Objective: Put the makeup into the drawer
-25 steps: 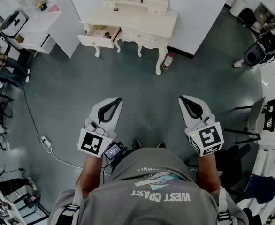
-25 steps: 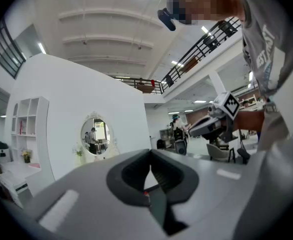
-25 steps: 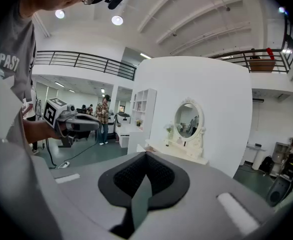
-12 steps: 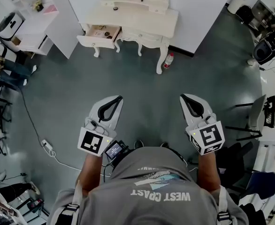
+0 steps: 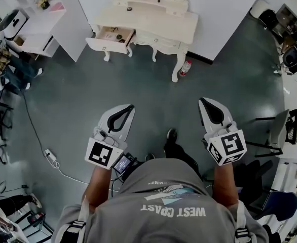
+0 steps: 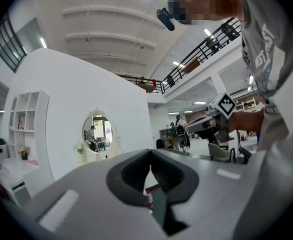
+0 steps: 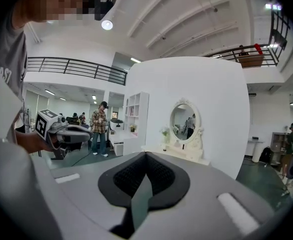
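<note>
Wide grey floor (image 5: pixel 87 100), white dressing table (image 5: pixel 153 22) at the far wall, its left drawer (image 5: pixel 108 40) pulled open, left gripper (image 5: pixel 130 107) and right gripper (image 5: pixel 202 101) well short of it, both clenched empty, bottle (image 5: pixel 185 68) beside a table leg, makeup (image 5: pixel 130 8) tiny on the tabletop.

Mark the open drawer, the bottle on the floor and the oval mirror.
open drawer (image 5: pixel 106 45), head view, front panel.
bottle (image 5: pixel 185 68), head view, its body.
oval mirror (image 7: pixel 183 122), right gripper view, glass centre.
</note>
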Demonstrator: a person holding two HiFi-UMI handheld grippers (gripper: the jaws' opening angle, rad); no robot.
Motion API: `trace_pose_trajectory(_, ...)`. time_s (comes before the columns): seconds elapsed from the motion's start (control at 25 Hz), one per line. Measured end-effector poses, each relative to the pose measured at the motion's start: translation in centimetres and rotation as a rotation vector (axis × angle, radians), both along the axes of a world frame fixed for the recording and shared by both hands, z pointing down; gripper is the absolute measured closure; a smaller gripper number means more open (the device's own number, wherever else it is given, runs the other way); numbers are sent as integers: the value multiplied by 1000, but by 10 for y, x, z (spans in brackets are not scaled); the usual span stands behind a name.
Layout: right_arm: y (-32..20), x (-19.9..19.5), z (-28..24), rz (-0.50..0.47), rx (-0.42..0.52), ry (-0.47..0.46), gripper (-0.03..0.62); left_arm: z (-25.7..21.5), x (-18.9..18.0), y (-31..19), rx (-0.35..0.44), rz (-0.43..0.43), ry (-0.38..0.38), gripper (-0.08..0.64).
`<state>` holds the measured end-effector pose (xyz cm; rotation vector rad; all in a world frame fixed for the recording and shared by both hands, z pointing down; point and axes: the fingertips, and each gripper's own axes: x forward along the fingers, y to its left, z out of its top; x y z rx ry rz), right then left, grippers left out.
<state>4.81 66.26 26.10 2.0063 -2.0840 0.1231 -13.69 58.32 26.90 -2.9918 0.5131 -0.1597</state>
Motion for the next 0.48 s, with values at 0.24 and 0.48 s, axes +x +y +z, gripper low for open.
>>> trace_pose_trajectory(0.24, -51, 44, 15, -38, 6, -29, 591, 13, 26, -40, -13, -68, -32, 557)
trace_pose_trajectory(0.48, -128, 101, 24, -115, -22, -58, 589, 16, 81, -96, -24, -134, -59, 557)
